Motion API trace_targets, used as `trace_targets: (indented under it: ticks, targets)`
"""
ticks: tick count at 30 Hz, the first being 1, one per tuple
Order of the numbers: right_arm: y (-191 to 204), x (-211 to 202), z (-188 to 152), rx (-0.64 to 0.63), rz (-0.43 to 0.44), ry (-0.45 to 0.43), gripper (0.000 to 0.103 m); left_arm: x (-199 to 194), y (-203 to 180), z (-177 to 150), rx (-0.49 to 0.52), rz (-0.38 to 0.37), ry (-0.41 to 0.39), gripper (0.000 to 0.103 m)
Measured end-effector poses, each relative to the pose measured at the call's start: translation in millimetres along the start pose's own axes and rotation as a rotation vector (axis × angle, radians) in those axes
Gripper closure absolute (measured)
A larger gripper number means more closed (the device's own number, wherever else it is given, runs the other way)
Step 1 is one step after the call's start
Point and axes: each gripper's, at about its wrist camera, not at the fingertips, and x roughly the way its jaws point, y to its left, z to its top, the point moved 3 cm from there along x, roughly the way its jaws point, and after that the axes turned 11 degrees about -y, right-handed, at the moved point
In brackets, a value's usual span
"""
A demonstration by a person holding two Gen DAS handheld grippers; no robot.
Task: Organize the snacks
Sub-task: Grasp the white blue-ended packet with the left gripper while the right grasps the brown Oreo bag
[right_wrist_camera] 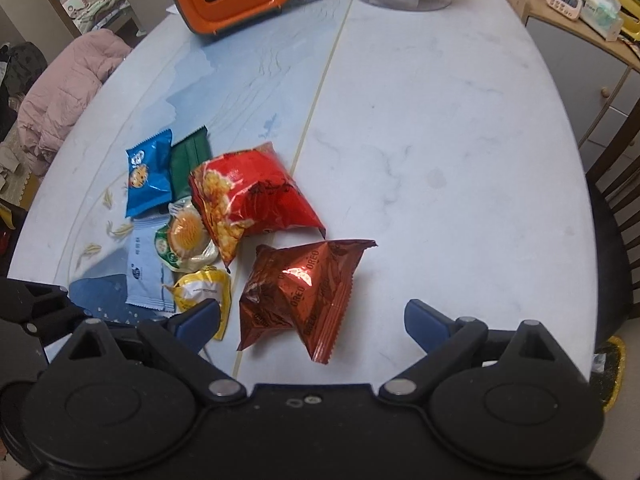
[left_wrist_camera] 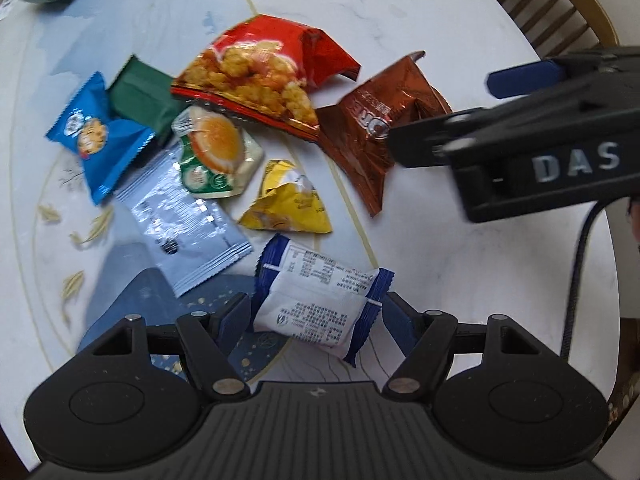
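Altogether eight snack packets [left_wrist_camera: 224,136], two claws [left_wrist_camera: 316,316]

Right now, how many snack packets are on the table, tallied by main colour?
Red bag: 1
Brown bag: 1
Green packets: 2
Yellow packet: 1
Bright blue packet: 1
Pale blue packet: 1
White packet with blue ends: 1
Total: 8

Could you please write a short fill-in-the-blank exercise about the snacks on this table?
1. The left hand-held gripper straddles the white packet with ____ ends.
2. The bag before the open right hand-held gripper reads ____.
3. The red bag partly covers the ____ packet.

Missing words: blue; OREO; green
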Motion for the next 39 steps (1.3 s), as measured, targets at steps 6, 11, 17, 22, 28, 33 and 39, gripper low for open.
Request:
trace_targets:
  ticks: [6, 11, 17, 22, 28, 33, 39]
  targets:
    - [2.7, 19.3, -1.7, -0.003, 0.008, 0.029, 0.004, 12.9, 0.5, -2.5, 0.034, 0.003, 0.022, 0.031]
    - [4.8, 28.3, -3.9, -0.006, 0.013, 0.043, 0.004, 21.4, 0.1, -3.9, 0.049, 0.013, 0.031, 0.031]
    - [7.8, 37.7, -7.4, -0.001, 0.015, 0.058, 0.006, 24.0, 0.6, -3.5, 0.033, -0.016, 0.028, 0.031]
    - [11.7, 42.2, -9.9, -0.01, 0.006, 0.059, 0.014, 23.8, 0.9, -3.4, 0.034, -0.017, 0.013, 0.03]
    - [10.0, 39.0, -11.0, 0.002, 0.007, 0.048, 0.033, 20.4, -4.8, -12.3, 0.033, -0.007, -0.018, 0.043]
    - [9.9, 31.0, -11.5, 0.006, 0.005, 0.023, 0.041, 12.1, -10.6, -19.1, 0.025, 0.001, -0.042, 0.047]
    - [9.0, 12.4, -13.1, 0.026, 0.007, -0.005, 0.043, 1.8, -4.3, -27.7, -0.025, 0.015, -0.055, 0.049]
